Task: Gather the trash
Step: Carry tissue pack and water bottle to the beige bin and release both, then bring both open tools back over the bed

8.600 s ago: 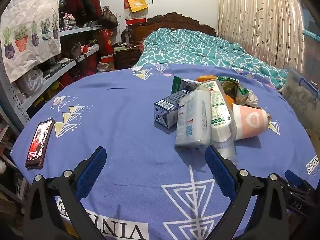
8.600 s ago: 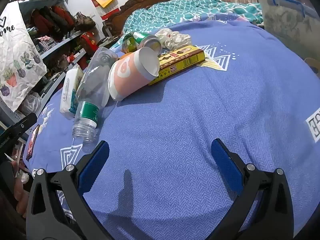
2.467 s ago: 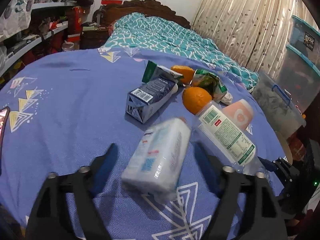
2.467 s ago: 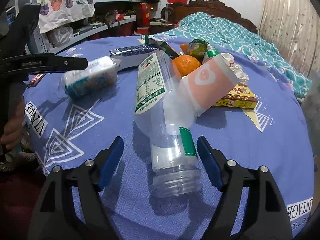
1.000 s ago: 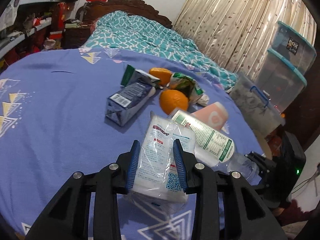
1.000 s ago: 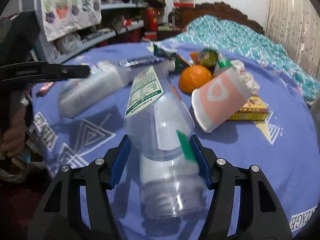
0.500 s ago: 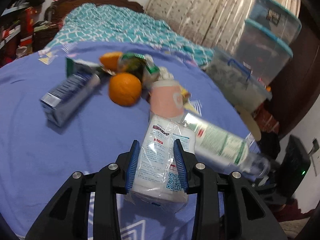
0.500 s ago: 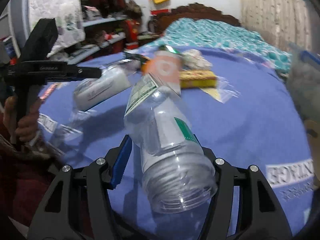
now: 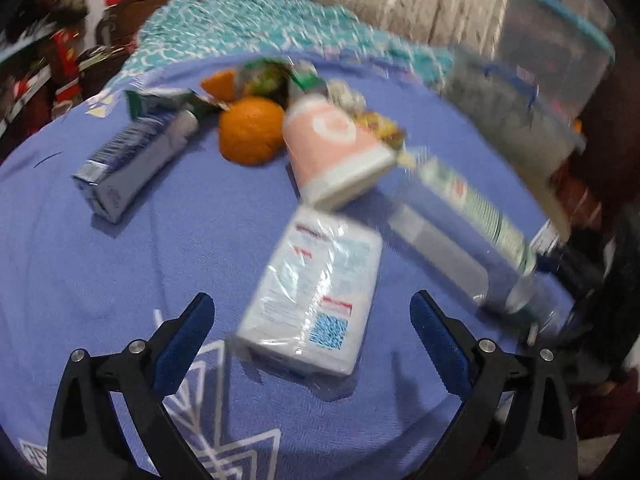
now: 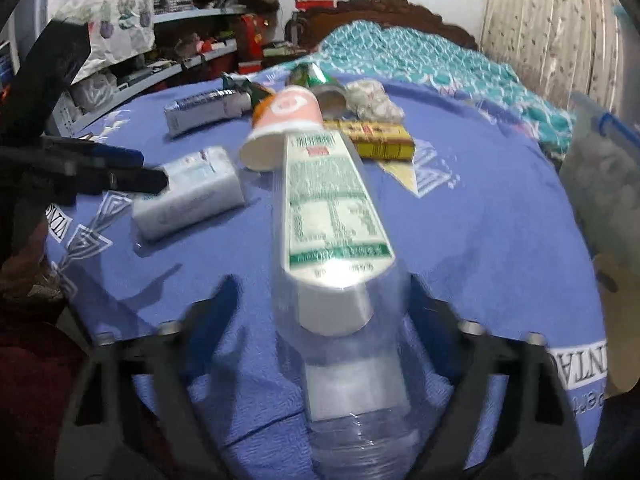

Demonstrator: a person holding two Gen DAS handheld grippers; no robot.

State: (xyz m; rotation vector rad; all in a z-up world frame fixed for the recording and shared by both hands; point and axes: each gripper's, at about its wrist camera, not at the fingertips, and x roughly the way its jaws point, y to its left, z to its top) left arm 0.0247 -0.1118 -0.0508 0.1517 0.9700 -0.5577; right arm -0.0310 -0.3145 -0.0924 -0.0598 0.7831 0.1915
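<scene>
The left gripper (image 9: 310,328) stands wide apart, its jaws having just been opening; the tissue pack (image 9: 314,292) lies between the blue pads (image 9: 186,334), touching neither, resting on the purple tablecloth (image 9: 120,272). Ahead of the left gripper a pink paper cup (image 9: 336,148) lies on its side, with an orange (image 9: 250,134) just left of it and a blue-grey carton (image 9: 132,168) further left.

The right gripper (image 10: 320,304) has its jaws spread either side of a clear plastic bottle (image 10: 332,216), mouth end toward the camera; motion blur hides whether the pads press on it, so I cannot tell if it is gripped. Beyond the bottle's far end lie the cup, a yellow box (image 10: 376,138) and a crumpled white wad (image 10: 372,102).
</scene>
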